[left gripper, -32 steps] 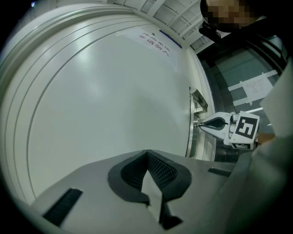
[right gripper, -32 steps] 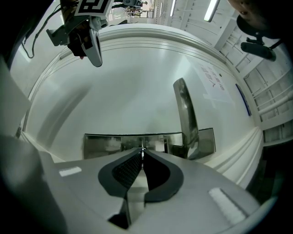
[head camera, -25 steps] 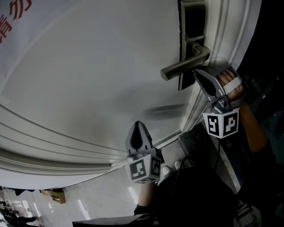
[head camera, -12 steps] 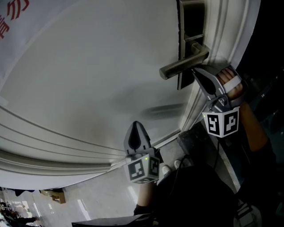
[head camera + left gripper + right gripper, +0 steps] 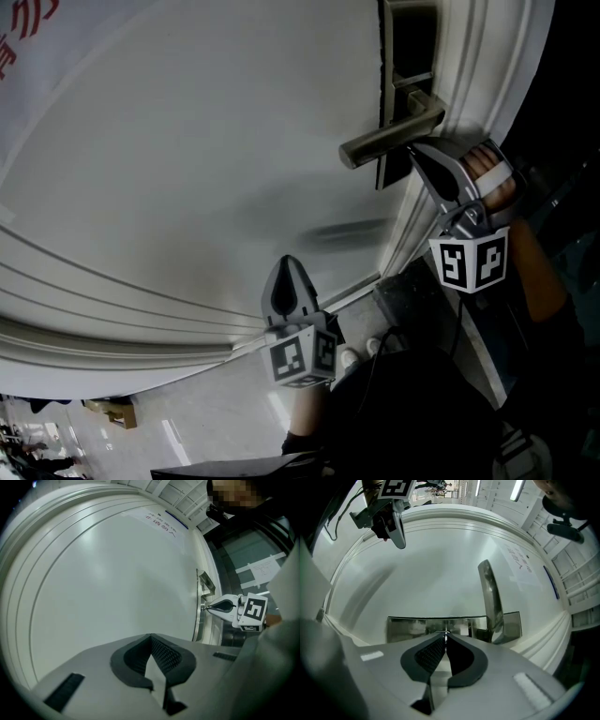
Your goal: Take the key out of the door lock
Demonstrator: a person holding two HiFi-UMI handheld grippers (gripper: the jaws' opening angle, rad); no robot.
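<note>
Key (image 5: pixel 442 631) sits at lock plate (image 5: pixel 408 626) near door handle (image 5: pixel 490 597), pinched by right claw (image 5: pixel 446 634), jaws nearly together. Left claw (image 5: pixel 151 637) closed, empty, clear of door (image 5: pixel 117 573).

Red characters (image 5: pixel 28 23) are showing on the white door (image 5: pixel 187 141), far left in the head view. They are running off the frame edge, so they are not reading as words.

In the left gripper view a small paper label (image 5: pixel 161 523) is sitting high on the far part of the door. Its print is too small to read. A white sheet (image 5: pixel 263 569) is hanging on the glass to the right, and its lines are unreadable too.

In the right gripper view faint print (image 5: pixel 520 559) is showing on the door right of the handle, too blurred to read.

The cubes (image 5: pixel 469 262) (image 5: pixel 302 356) on the grippers are carrying black-and-white square markers only, no letters.
</note>
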